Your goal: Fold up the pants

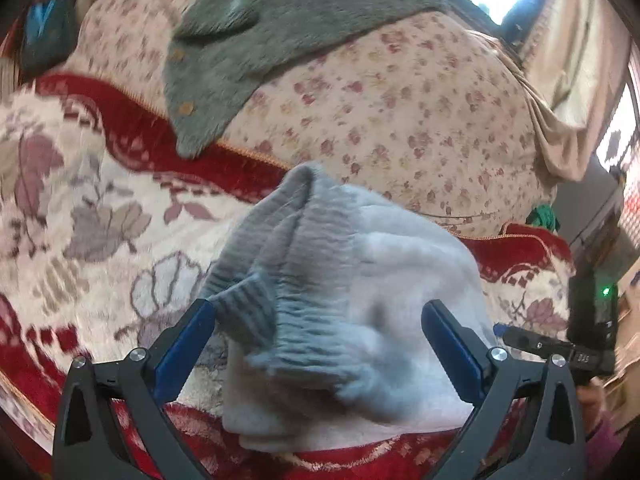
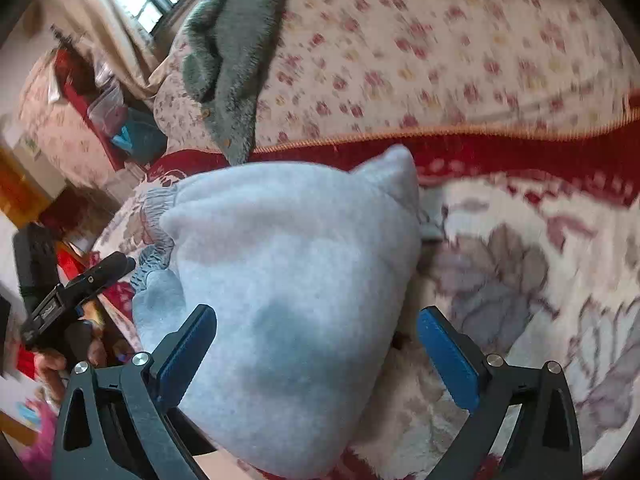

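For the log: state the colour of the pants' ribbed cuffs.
Darker grey than the pale grey pants; the ribbed cuffs show best in the left wrist view.

Close opposing wrist views; shared pants (image 1: 360, 300)

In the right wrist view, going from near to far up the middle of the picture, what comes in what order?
Right gripper, open → light grey pants bundled between its fingers → red blanket border → floral quilt.
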`<state>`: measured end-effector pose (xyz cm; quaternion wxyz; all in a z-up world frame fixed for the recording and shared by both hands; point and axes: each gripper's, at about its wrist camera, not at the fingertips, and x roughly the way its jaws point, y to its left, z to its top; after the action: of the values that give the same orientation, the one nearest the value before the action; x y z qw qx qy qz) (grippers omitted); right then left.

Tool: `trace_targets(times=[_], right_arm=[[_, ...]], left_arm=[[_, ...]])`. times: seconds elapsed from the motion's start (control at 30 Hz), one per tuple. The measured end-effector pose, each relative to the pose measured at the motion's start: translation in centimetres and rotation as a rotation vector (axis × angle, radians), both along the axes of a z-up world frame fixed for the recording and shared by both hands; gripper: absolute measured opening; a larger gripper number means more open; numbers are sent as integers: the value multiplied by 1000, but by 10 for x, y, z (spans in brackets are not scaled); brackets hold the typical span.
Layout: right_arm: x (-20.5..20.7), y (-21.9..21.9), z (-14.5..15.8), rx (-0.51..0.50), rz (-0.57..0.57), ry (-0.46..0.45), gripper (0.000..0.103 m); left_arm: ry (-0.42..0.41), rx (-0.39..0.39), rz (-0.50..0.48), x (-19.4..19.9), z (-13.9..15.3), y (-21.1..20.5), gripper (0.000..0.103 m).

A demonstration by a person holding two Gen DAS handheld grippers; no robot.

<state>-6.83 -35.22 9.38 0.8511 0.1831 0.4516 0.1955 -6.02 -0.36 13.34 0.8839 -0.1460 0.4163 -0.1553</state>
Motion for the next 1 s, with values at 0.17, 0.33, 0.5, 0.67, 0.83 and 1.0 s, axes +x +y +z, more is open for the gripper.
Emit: trace_targets(times=[0.17, 0.33, 0.5, 0.67, 0.83, 1.0], right_arm=[[10, -5, -24, 158, 12, 69, 103], [20, 5, -42, 195, 39, 101, 103], [27, 5, -60, 274, 57, 128, 103], [32, 0, -78, 409, 54, 159, 103], [31, 3, -71, 432, 76, 132, 88], [26, -3, -63, 448, 68, 135, 78]], left_arm=[[58, -60, -10, 7, -26, 10, 103], [102, -76, -47, 16, -52, 5, 103], [169, -104, -87, 26, -77, -5, 103], [177, -150, -94, 28, -82, -3, 103], [135, -140, -75, 19, -71, -6, 81], [91, -98, -52, 11, -49, -21, 69]])
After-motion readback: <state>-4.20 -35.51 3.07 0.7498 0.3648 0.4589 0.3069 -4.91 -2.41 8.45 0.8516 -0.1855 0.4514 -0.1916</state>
